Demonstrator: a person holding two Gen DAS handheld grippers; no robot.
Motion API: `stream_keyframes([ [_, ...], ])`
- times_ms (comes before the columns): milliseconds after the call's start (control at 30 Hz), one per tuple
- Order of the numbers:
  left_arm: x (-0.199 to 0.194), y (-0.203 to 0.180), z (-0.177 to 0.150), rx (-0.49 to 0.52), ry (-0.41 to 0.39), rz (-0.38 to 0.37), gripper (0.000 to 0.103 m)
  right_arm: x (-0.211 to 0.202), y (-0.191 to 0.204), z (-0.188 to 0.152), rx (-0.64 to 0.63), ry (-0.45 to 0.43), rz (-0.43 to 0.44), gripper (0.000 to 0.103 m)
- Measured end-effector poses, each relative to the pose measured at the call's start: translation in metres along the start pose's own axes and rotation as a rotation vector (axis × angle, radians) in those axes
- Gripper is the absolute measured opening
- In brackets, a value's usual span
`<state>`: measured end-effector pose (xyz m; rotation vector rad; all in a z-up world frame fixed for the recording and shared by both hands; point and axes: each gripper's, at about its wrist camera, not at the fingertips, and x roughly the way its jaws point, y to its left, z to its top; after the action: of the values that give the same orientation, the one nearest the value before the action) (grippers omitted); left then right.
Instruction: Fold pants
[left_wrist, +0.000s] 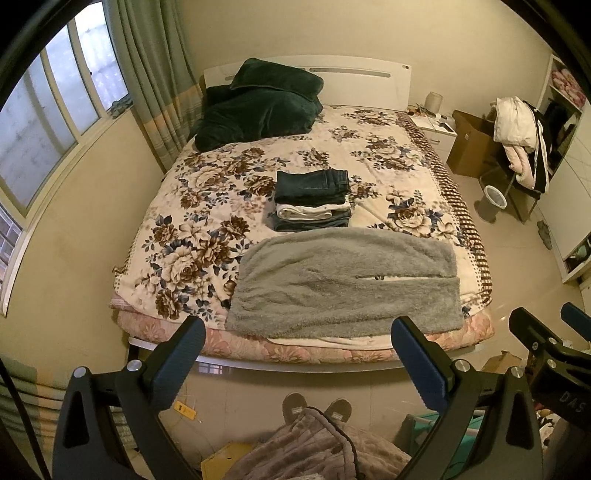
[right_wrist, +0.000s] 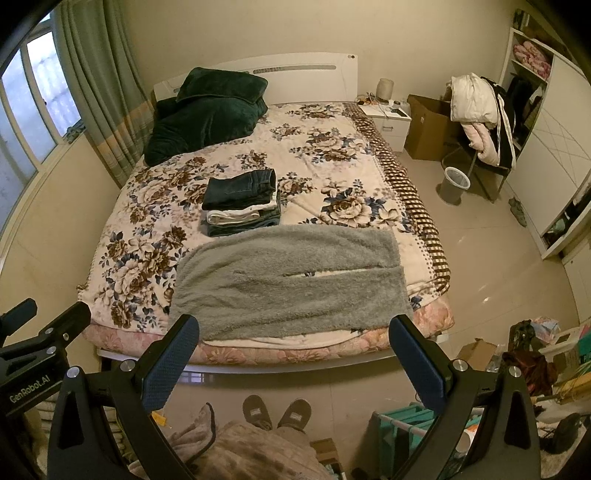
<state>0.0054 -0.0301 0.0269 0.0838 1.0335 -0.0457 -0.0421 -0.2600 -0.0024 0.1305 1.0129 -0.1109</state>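
1. Curtains of grey-green pleated fabric (left_wrist: 155, 74) hang at the far left beside the frosted window (left_wrist: 48, 122), and we see them again in the right wrist view.
2. Next comes the dark green plush blanket (left_wrist: 258, 107), heaped at the head of the bed with the cream floral quilt (left_wrist: 192, 229), against the white headboard (left_wrist: 362, 77).
3. Our left gripper (left_wrist: 299, 363) is spread wide and grasps nothing; we hold it above the floor, short of the bed's foot.
4. Near the middle of the quilt sits a stack of folded trousers, dark denim on top with a white pair beneath (left_wrist: 313, 199).
5. Just in front of that stack, the fluffy grey fleece pants (left_wrist: 343, 284) lie flat across the foot of the bed, waist toward the left and the two legs running right, a thin gap between them.
6. Our right gripper (right_wrist: 293, 360) is likewise released and empty, held level with the bed's near edge.
7. Below both tools we see two grey slippers (right_wrist: 277, 410) on the tiled floor.
8. Farther right stand a white bedside cabinet (right_wrist: 388, 118), a brown cardboard box (right_wrist: 424, 125) and a chair draped with pale clothing (right_wrist: 476, 110).
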Motion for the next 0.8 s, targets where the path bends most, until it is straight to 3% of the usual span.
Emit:
stream_keyframes([
  [433,0.010,-0.020,0.003,0.010,0.010,0.003,0.103,0.019,-0.008,-0.008,0.024,0.021,0.000,0.103],
  [600,0.048,-0.002,0.009,0.013,-0.012,0.055,0.103,0.055,-0.017,-0.004,0.088,0.033,-0.021,0.103],
  [800,0.117,0.000,0.017,0.080,0.014,0.091,0.103,0.128,-0.044,0.001,0.183,0.063,-0.106,0.103],
])
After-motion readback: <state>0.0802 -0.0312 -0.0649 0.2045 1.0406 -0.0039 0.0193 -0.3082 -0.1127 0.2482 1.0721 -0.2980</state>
